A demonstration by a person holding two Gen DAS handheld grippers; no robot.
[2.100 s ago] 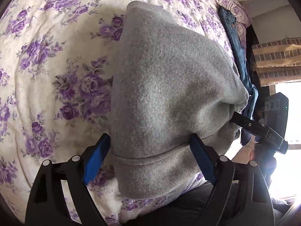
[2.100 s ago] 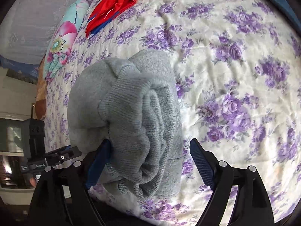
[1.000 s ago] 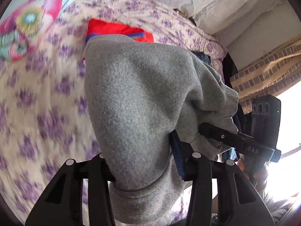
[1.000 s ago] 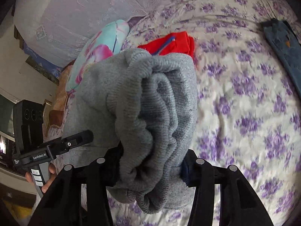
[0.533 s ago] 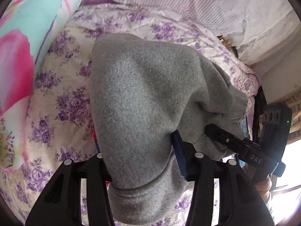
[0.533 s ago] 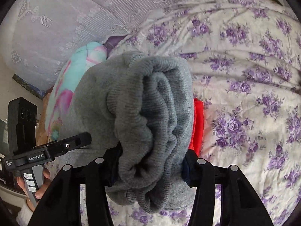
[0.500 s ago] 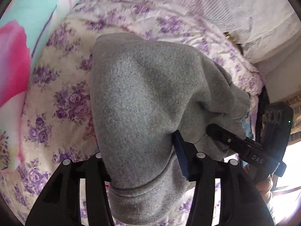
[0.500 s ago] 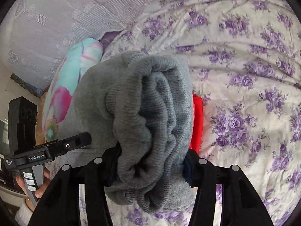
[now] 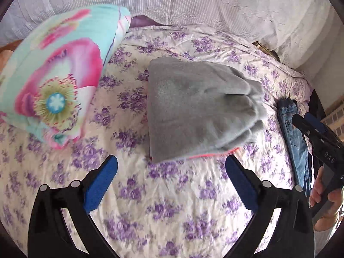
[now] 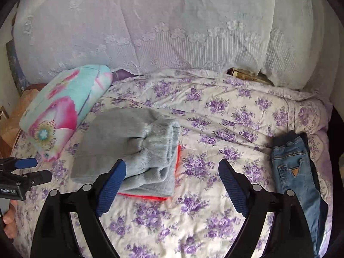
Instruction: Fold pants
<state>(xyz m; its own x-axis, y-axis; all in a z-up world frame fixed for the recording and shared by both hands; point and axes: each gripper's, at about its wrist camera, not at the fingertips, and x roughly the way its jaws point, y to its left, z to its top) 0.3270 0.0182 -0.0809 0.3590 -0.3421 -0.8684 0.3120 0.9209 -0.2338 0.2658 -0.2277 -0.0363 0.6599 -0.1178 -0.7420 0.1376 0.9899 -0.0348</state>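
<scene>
The folded grey pants (image 9: 200, 114) lie on the flowered bed, on top of a folded red garment (image 10: 178, 154) whose edge shows under them. They also show in the right wrist view (image 10: 133, 144). My left gripper (image 9: 172, 180) is open and empty, just short of the bundle's near edge. My right gripper (image 10: 172, 182) is open and empty, near the bundle's right end. The right gripper shows at the right edge of the left wrist view (image 9: 314, 133); the left gripper shows at the left edge of the right wrist view (image 10: 19, 167).
A turquoise and pink flowered pillow (image 9: 53, 75) lies left of the pants. Blue jeans (image 10: 298, 172) lie at the bed's right side. A white lace curtain (image 10: 172, 32) hangs behind the bed. The purple-flowered sheet (image 9: 172, 215) spreads in front of the grippers.
Both grippers were shut on the grey pants and carried them up the bed. Now the pants rest on the red garment and both grippers have opened and drawn back.
</scene>
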